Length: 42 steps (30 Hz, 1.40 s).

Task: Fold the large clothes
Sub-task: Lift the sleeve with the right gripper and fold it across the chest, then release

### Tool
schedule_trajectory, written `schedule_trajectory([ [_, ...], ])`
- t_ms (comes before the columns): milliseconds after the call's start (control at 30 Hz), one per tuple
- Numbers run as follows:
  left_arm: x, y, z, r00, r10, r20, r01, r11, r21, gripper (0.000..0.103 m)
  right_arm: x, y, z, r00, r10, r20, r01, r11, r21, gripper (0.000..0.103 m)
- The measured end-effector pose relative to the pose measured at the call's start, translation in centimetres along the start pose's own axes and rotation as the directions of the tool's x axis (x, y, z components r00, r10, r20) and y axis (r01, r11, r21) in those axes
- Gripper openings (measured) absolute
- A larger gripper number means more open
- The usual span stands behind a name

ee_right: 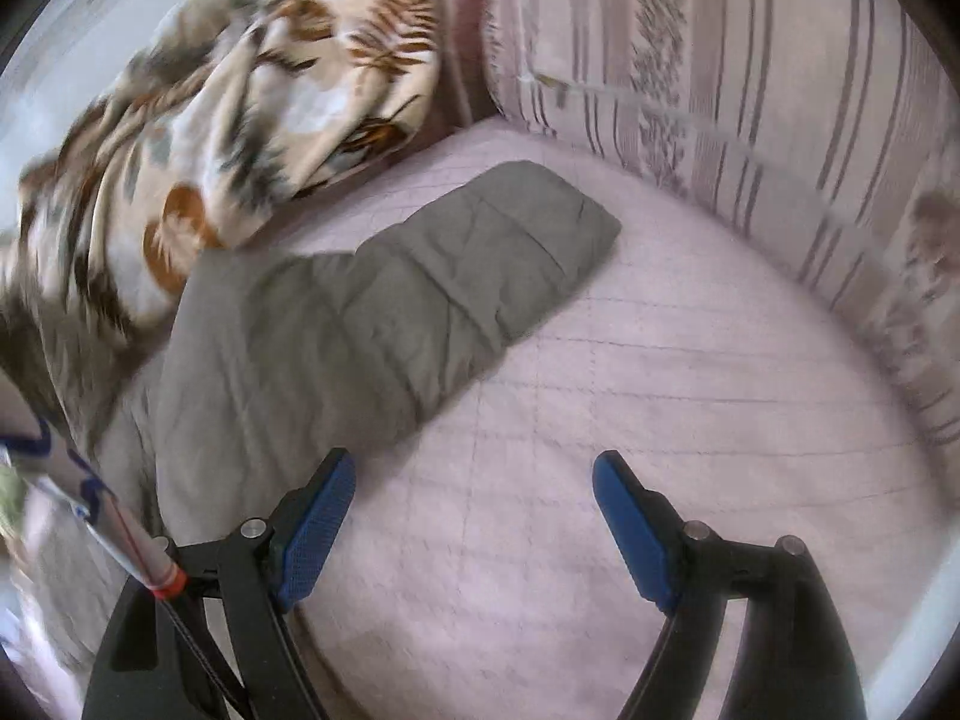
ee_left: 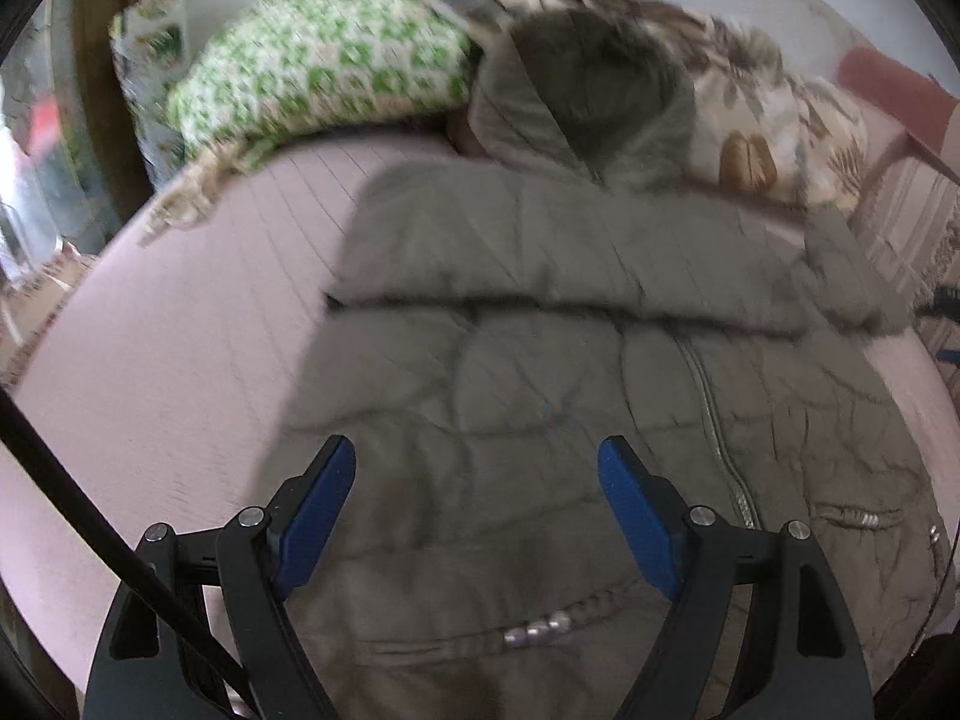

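A large grey-olive padded jacket [ee_left: 540, 372] lies front up on the pink bed sheet [ee_left: 180, 360], its zipper [ee_left: 714, 414] running down the middle and its hood [ee_left: 588, 102] at the far end. One sleeve is folded across the chest. My left gripper [ee_left: 477, 462] is open and empty, hovering over the jacket's lower front. In the right wrist view the other sleeve [ee_right: 384, 294] lies stretched out over the sheet [ee_right: 660, 420]. My right gripper [ee_right: 474, 474] is open and empty, above the sheet just right of that sleeve.
A green-and-white patterned pillow [ee_left: 318, 78] and a leaf-print blanket [ee_left: 768, 114] lie behind the hood; the blanket also shows in the right wrist view [ee_right: 252, 108]. A striped cushion [ee_right: 750, 90] borders the bed on the right. A dark cable [ee_left: 90, 510] crosses the left view.
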<state>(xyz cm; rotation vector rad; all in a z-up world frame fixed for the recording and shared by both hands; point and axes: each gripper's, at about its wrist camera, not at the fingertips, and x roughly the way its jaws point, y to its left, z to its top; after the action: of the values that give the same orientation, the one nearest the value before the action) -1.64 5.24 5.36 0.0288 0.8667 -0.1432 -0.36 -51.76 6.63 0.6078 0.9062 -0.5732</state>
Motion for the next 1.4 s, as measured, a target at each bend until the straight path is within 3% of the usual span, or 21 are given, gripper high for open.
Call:
schedule_trajectory([
  [200,3.8,-1.7,-0.9,0.997,-0.004,-0.079,0.006,1.000,0.018,0.082,4.3,-2.6,3.1,0.990,0.140,-0.014,-0.136,0.978,0.155,0.085],
  [433,4.9,-3.0,-1.4,0.998,0.050,-0.046,-0.047,0.997,0.066,0.084,9.7,-4.8,5.0,0.974,0.227,-0.022,-0.207,0.922,0.327,0.085],
  [567,5.3,-3.3,-1.4,0.997,0.063,-0.035,-0.060,0.995,0.077,0.087,11.1,-5.8,5.7,0.962,0.271,0.041,-0.265,0.880,0.395,0.086],
  [633,5.5,-3.1,-1.4,0.997,0.063,-0.037,-0.060,0.995,0.077,0.088,11.4,-6.2,6.1,0.958,0.279,0.069,-0.281,0.859,0.428,0.075],
  [667,5.6,-3.1,-1.4,0.997,0.063,-0.037,-0.060,0.995,0.077,0.088,11.6,-6.3,6.3,0.962,0.265,0.071,-0.269,0.858,0.438,0.056],
  [700,5.5,-3.1,-1.4,0.997,0.064,-0.037,-0.061,0.995,0.078,0.089,11.7,-6.5,6.5,0.967,0.247,0.064,-0.249,0.861,0.444,0.029],
  [733,5.6,-3.1,-1.4,0.997,0.066,-0.037,-0.063,0.995,0.080,0.089,12.0,-6.7,6.7,0.970,0.239,0.049,-0.236,0.865,0.444,0.017],
  [800,5.7,-3.0,-1.3,0.997,0.067,-0.037,-0.064,0.995,0.082,0.089,12.2,-7.3,7.1,0.962,0.271,0.035,-0.258,0.859,0.442,0.010],
  [1033,5.7,-3.0,-1.3,0.997,0.065,-0.037,-0.062,0.995,0.082,0.090,5.8,-5.4,9.3,0.974,0.208,0.088,-0.225,0.932,0.283,0.007],
  [1200,5.2,-2.8,-1.3,0.998,0.053,-0.040,-0.050,0.996,0.072,0.090,-2.2,0.5,9.9,0.968,0.195,0.157,-0.207,0.976,0.064,0.007],
  [1300,3.9,-2.1,-1.0,0.999,0.034,-0.035,-0.032,0.998,0.045,0.090,-7.1,5.6,8.8,0.959,0.213,0.189,-0.197,0.975,-0.099,0.006],
  [1400,1.6,-1.0,-0.4,1.000,0.021,0.013,-0.021,1.000,0.018,0.090,-11.2,11.4,6.7,0.946,0.255,0.198,-0.203,0.947,-0.250,0.006],
])
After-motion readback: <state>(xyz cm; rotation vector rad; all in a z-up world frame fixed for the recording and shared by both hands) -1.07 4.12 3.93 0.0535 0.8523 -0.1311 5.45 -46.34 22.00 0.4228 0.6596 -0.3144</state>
